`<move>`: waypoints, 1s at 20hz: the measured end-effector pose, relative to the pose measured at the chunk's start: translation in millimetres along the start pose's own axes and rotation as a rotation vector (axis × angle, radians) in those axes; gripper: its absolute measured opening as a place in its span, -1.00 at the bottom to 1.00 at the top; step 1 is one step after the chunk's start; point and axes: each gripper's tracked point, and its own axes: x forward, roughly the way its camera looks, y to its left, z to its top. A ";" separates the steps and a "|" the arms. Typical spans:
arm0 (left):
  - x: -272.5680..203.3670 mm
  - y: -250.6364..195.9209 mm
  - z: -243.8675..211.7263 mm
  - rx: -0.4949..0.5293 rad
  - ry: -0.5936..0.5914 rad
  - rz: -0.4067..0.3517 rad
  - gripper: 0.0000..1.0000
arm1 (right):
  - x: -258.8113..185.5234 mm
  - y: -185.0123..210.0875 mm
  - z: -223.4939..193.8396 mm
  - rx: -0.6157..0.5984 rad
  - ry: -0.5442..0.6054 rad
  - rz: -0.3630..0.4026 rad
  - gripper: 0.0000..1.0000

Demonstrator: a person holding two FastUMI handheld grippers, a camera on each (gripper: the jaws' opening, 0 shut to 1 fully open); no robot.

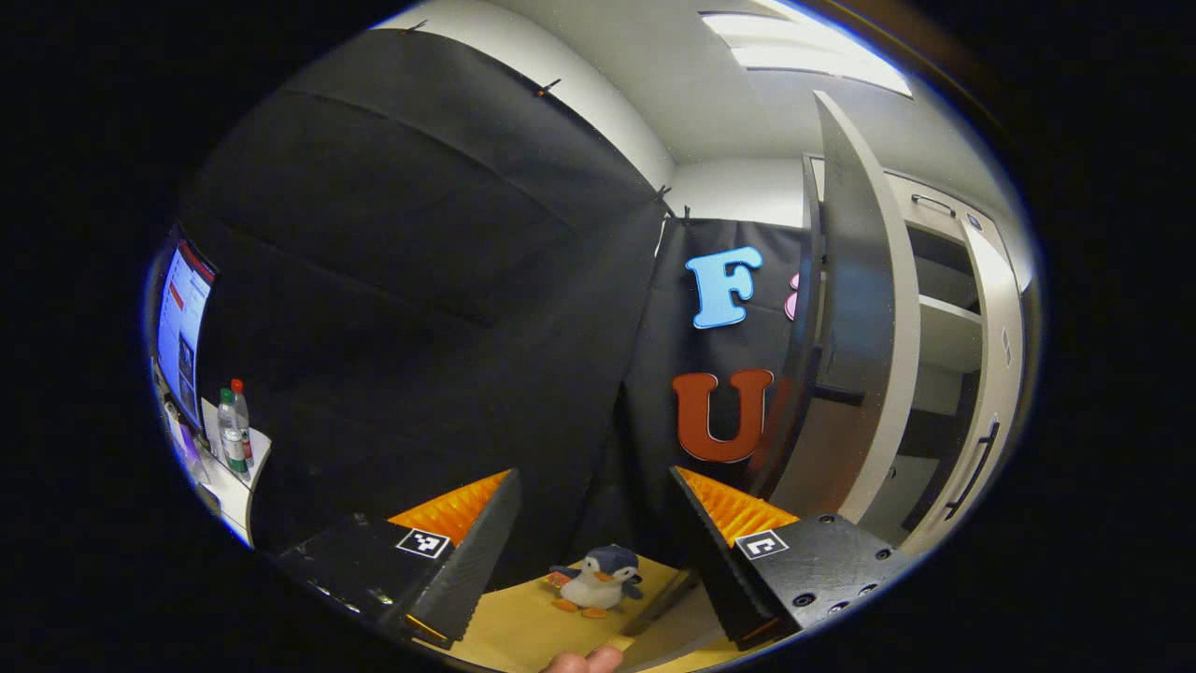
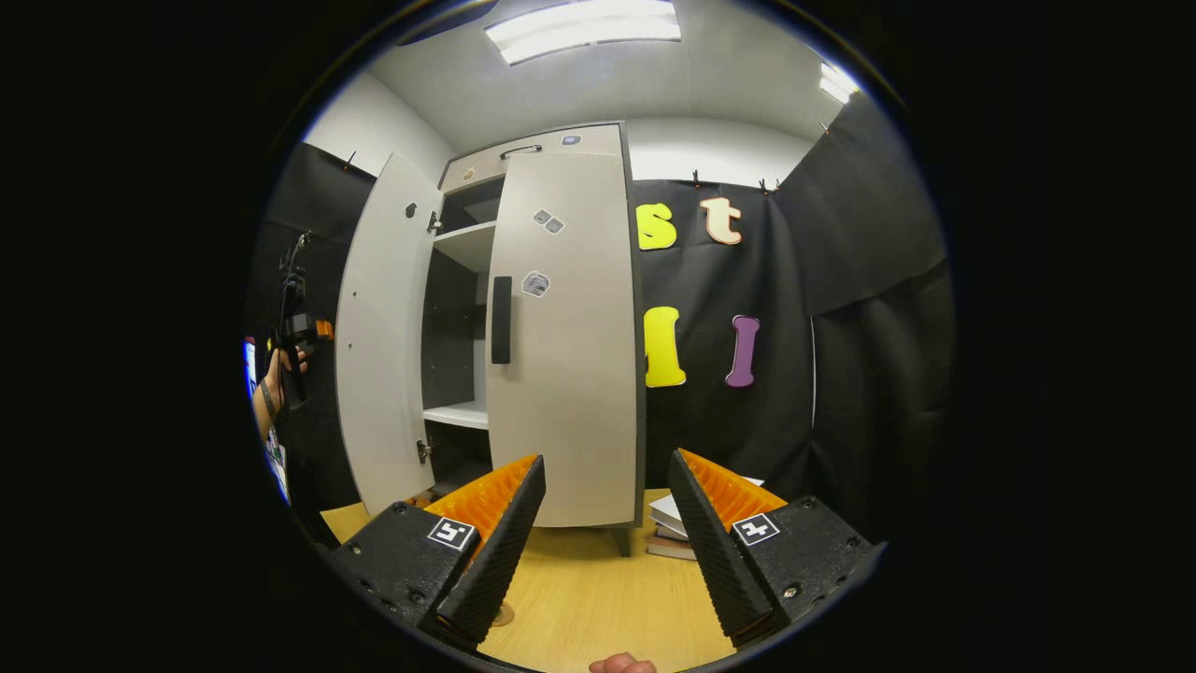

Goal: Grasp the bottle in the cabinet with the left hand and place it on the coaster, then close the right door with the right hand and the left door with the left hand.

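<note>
Here left claw raised beside left door.

Toy penguin, stacked books, monitor.

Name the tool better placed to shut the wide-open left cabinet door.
Left, probably. The left tool is open beside the left door, facing its outer, handle side; the right tool faces the nearly shut right door.
</note>
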 end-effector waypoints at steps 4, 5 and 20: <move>-11.5 -1.8 -8.2 0.085 -0.004 0.028 0.88 | 5.2 -3.3 3.5 -0.006 -0.008 -0.010 0.65; -14.6 -5.5 -8.0 0.125 -0.015 0.022 0.88 | 7.1 -2.1 4.1 -0.004 -0.011 -0.007 0.65; -51.8 -72.4 -20.9 0.148 -0.006 -0.178 0.86 | 8.9 0.8 2.1 -0.014 -0.007 0.029 0.65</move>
